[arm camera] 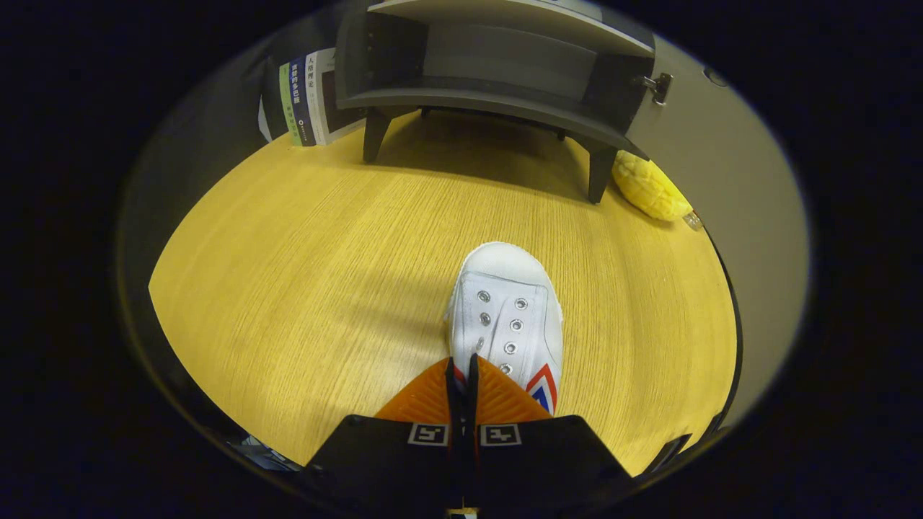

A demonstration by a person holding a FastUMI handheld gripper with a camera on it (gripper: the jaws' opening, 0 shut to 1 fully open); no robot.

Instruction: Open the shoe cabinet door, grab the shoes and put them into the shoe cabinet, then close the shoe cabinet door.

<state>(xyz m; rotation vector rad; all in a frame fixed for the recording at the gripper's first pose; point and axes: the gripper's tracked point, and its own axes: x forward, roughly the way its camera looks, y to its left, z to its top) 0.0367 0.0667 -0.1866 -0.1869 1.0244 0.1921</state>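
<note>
Hand-held gripper (462, 364) pinching shoe (505, 317) edge; cabinet (490, 72) beyond.

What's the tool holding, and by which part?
The tool is shut on the white shoe, pinching its heel-end collar edge.

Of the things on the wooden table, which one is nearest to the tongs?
The white shoe: its rear edge sits pinched between the closed tongs. The grey cabinet, books and yellow toy lie far beyond.
</note>
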